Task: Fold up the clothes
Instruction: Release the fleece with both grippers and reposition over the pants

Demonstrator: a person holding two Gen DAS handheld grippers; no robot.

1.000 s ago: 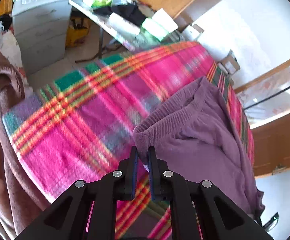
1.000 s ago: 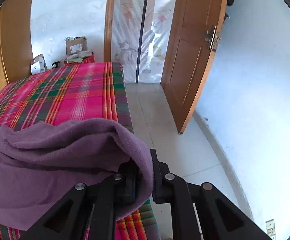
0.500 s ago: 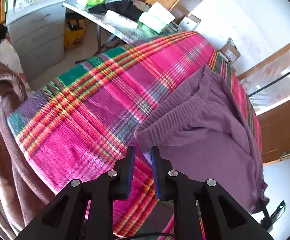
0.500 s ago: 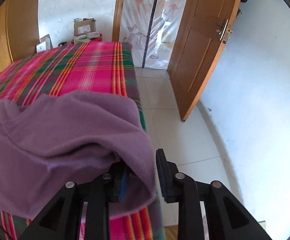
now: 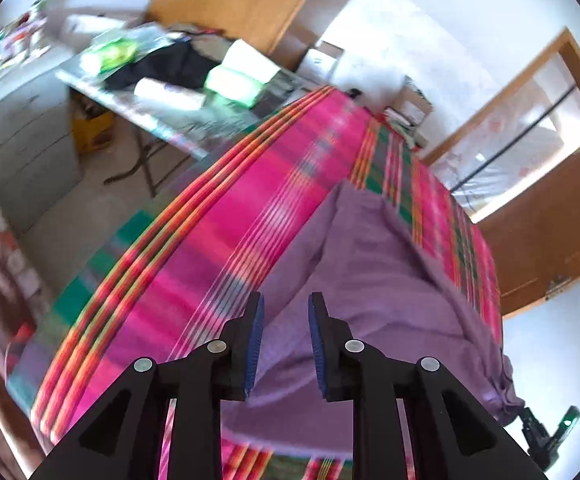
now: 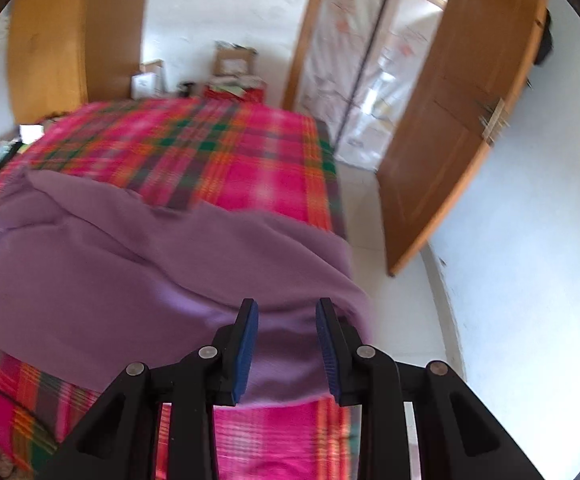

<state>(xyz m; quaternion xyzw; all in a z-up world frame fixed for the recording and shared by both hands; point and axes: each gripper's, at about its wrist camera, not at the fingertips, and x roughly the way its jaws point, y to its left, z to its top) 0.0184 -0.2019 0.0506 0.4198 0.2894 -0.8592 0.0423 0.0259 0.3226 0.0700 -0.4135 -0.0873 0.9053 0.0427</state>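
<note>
Purple sweatpants [image 5: 374, 280] are lying loose on the plaid bed cover [image 5: 226, 216], right below and ahead of both tools. Left hand-held gripper [image 5: 284, 340] and right hand-held gripper [image 6: 286, 344] have just been opening; both sets of jaws stand parted and grip nothing, with cloth seen through the gaps.
</note>
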